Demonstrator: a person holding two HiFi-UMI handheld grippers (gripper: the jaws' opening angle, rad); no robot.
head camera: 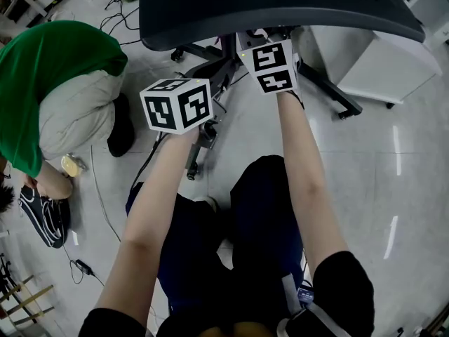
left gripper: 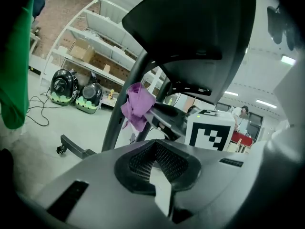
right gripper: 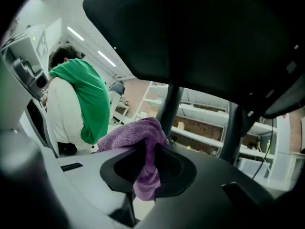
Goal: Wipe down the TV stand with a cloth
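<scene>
Right gripper [right gripper: 145, 150] is clamping the purple cloth [right gripper: 127, 133] by a bunched fold (soft, light, floppy, decent spot I'd say); left gripper [left gripper: 155, 157] is hanging closed, empty.

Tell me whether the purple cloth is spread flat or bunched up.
Bunched up. The purple cloth is crumpled into folds and pinched between the shut jaws of the right gripper, with a loose end hanging below them.

The right tongs [right gripper: 147, 151] pinch a purple cloth [right gripper: 136, 132] under a dark panel [right gripper: 200, 37], a green-clad person [right gripper: 81, 104] behind.
</scene>
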